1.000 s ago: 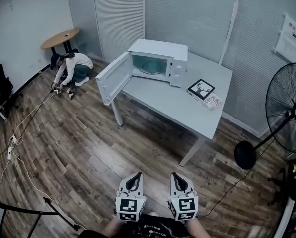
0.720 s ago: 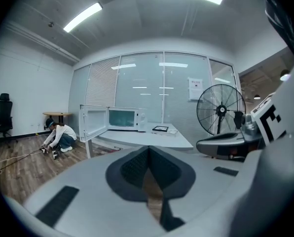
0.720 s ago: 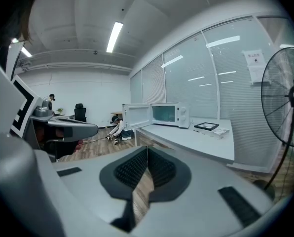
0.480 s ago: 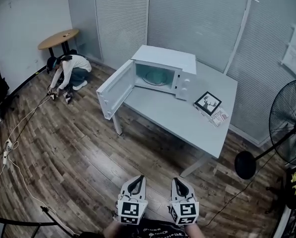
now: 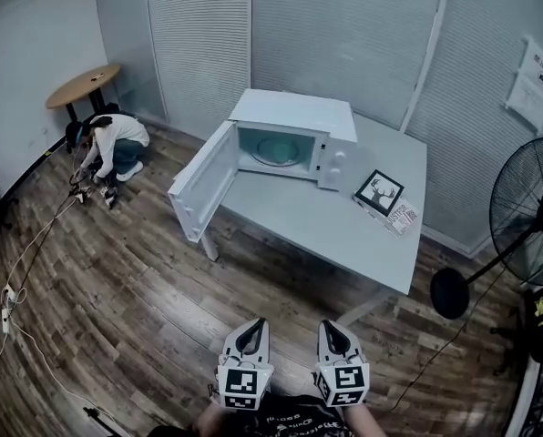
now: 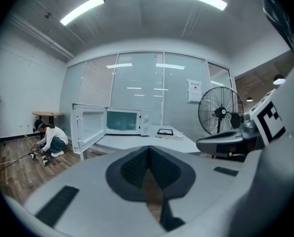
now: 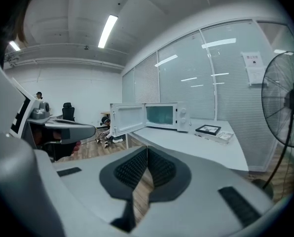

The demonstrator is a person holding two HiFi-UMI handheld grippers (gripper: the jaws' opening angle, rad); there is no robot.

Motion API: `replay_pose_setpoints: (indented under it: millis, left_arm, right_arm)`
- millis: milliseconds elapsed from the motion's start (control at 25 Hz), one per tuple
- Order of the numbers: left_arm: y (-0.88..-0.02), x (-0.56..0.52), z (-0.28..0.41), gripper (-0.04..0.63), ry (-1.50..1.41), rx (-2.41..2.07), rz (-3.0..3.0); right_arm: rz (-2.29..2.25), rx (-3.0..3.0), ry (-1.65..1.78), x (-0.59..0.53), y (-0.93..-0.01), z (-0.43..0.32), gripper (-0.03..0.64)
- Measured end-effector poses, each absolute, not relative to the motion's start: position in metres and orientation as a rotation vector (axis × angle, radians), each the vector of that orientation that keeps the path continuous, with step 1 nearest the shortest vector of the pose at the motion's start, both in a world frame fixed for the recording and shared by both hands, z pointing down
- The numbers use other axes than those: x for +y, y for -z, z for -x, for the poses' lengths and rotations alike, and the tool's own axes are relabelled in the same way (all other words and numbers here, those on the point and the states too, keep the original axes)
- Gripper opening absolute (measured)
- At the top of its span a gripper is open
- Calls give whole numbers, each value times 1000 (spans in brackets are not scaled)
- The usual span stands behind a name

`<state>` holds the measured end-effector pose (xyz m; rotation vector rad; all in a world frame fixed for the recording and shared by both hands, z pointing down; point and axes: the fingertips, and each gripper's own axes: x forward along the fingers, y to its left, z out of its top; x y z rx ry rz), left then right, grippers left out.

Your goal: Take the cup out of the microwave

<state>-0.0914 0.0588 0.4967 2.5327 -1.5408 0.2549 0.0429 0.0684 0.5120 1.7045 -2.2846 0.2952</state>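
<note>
White microwave (image 5: 294, 139): stands at the far left end of the pale table (image 5: 335, 230), well apart from both grippers; its door (image 5: 201, 182) hangs wide open toward the left
Cup: cannot be made out from here; the lit cavity shows a round turntable plate and nothing I could call a cup; if it is inside, it is too small or too hidden at this range
Left gripper (image 5: 251, 326): low in the head view, close to the body; jaws closed together, nothing between them
Right gripper (image 5: 332, 329): just beside the left one; jaws likewise pressed together and empty
Step in hand: the approach, by my reading; the reach into the cavity is not yet begun
Doing it well: come at the open front squarely, clear of the door's free edge, which juts out past the table corner; look into the cavity from close by to find the cup first; spread the jaws of the reaching gripper before entering, not inside; lift the cup level over the sill
Risks: a knock on the door; a cup tipped against the cavity frame
Nearby: a framed picture (image 5: 379, 192) on the table's right; a standing fan (image 5: 529, 212) at the right; a person (image 5: 112, 142) crouching on the wooden floor (image 5: 135, 280) at the left; none seems to lie in the path
</note>
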Motion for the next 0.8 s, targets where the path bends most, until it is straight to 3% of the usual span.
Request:
replay_pose_setpoints:
  millis: [800]
  left_arm:
    - [-506, 7, 111, 5, -267, -1576, -2496]
  right_arm:
    - [-1692, -2282, -317, 13, -525, -34, 5]
